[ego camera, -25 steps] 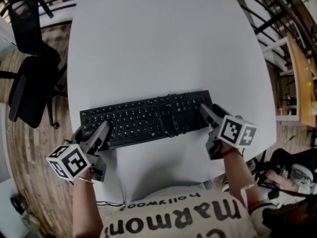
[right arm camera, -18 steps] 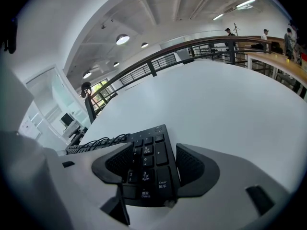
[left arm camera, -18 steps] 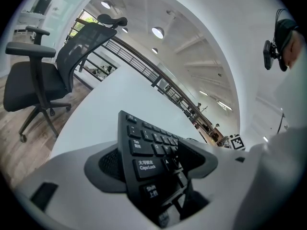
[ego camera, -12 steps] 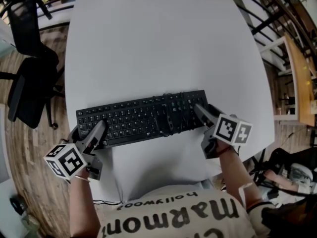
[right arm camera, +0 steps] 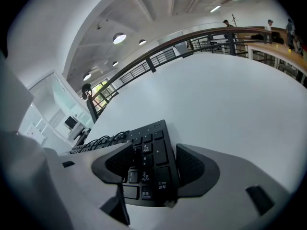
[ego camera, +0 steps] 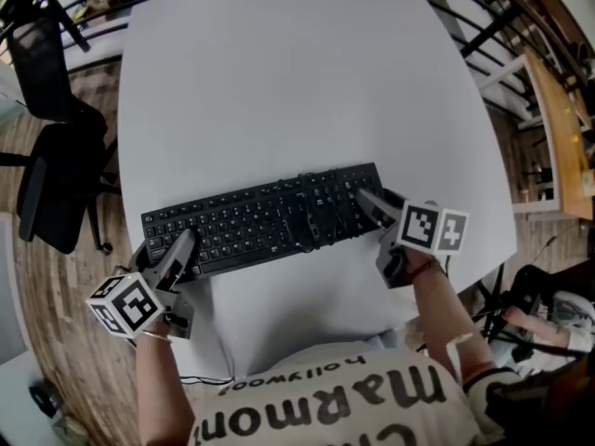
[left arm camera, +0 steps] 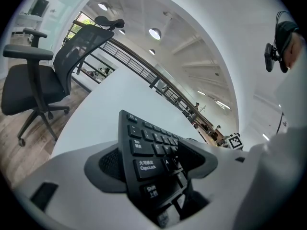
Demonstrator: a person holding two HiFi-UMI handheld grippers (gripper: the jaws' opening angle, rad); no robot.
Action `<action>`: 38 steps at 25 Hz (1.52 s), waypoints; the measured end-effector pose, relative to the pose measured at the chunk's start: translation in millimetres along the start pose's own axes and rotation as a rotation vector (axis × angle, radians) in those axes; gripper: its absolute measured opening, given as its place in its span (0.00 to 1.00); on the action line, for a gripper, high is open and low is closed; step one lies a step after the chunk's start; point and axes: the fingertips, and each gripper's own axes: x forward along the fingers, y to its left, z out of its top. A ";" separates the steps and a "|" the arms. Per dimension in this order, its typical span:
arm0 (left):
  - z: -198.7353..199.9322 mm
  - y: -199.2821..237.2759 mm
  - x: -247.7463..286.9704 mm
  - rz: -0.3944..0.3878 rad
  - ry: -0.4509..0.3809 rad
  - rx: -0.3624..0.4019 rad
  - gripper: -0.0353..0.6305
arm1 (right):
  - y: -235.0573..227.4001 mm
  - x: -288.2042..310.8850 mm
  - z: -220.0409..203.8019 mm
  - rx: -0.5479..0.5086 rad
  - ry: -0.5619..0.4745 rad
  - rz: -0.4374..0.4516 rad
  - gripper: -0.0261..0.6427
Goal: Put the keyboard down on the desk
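A black keyboard [ego camera: 251, 223] stretches across the near part of the white desk [ego camera: 297, 91], its cable bundled on top of the keys. My left gripper [ego camera: 172, 251] is shut on its left end; in the left gripper view the keyboard [left arm camera: 144, 150] stands edge-on, with one pad on the keys and the other on the underside. My right gripper [ego camera: 374, 206] is shut on the right end, its pads on either side of the number pad [right arm camera: 151, 150]. I cannot tell whether the keyboard rests on the desk or hangs just above it.
A black office chair [ego camera: 51, 156] stands on the wood floor left of the desk. A black railing [ego camera: 483, 35] and a wooden counter [ego camera: 567, 128] lie to the right. The desk's front edge runs close to the person's body. The far part of the desk is bare white.
The marker cube on my right gripper has rolled a little and shows two faces. Keyboard and both grippers keep their place on the desk; only the head view has shifted.
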 end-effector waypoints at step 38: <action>2.7 8.0 -5.2 0.064 0.004 -0.032 0.58 | 16.4 -3.8 12.4 -0.470 0.039 -0.037 0.46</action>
